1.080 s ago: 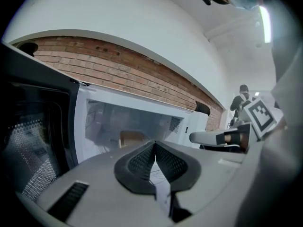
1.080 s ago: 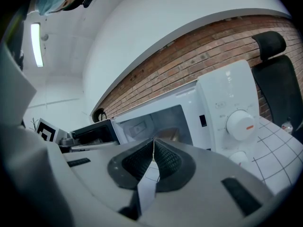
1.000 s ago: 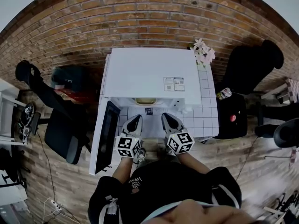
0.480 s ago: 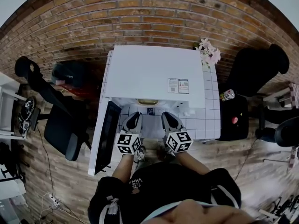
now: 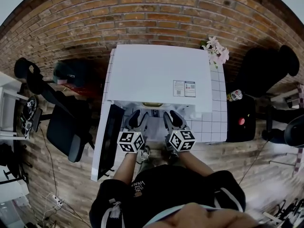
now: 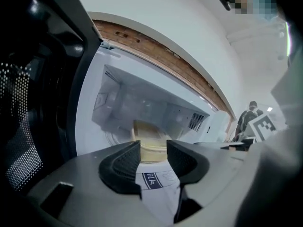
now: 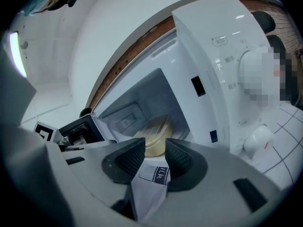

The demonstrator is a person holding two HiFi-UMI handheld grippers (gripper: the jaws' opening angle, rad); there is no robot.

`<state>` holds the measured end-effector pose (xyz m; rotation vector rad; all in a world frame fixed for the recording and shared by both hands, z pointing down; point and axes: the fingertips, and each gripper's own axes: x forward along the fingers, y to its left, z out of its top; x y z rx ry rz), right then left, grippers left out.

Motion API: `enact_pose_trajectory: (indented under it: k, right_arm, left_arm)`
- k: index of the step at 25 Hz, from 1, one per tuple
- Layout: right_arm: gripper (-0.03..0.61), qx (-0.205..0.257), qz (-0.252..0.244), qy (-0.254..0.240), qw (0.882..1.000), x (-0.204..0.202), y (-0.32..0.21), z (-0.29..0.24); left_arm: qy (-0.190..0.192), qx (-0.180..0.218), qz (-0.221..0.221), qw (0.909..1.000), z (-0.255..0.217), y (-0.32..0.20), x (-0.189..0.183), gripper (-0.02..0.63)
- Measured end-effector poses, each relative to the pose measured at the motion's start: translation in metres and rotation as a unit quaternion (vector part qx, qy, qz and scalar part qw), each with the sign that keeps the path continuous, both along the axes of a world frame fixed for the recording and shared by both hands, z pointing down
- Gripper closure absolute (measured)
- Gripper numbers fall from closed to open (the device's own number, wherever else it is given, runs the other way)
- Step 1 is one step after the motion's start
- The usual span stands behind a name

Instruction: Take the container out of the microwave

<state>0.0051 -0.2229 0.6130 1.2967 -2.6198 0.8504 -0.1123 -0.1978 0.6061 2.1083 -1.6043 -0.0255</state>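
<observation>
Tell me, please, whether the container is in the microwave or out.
In: the yellowish container sits inside the microwave cavity, whose door hangs open.

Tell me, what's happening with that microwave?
A person holds the left tool and the right tool in front of the open microwave. Both tools' jaws have just been opening, and nothing is between them. The yellowish container sits inside, not yet touched.
</observation>
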Motion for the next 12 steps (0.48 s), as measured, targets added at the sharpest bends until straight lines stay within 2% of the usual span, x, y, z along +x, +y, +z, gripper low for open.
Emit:
enact_pose_trajectory:
  k: [7, 12]
  right_arm:
    - [0.422, -0.019, 0.005, -0.028, 0.999, -0.006, -0.01, 0.008]
    - [0.404, -0.026, 0.015, -0.037, 0.999, -0.009, -0.02, 0.013]
  left_arm:
    - [0.017, -0.004, 0.006, 0.9998, 0.006, -0.017, 0.001, 0.397]
    - [0.027, -0.016, -0.006, 0.9995, 0.015, -0.029, -0.005, 0.373]
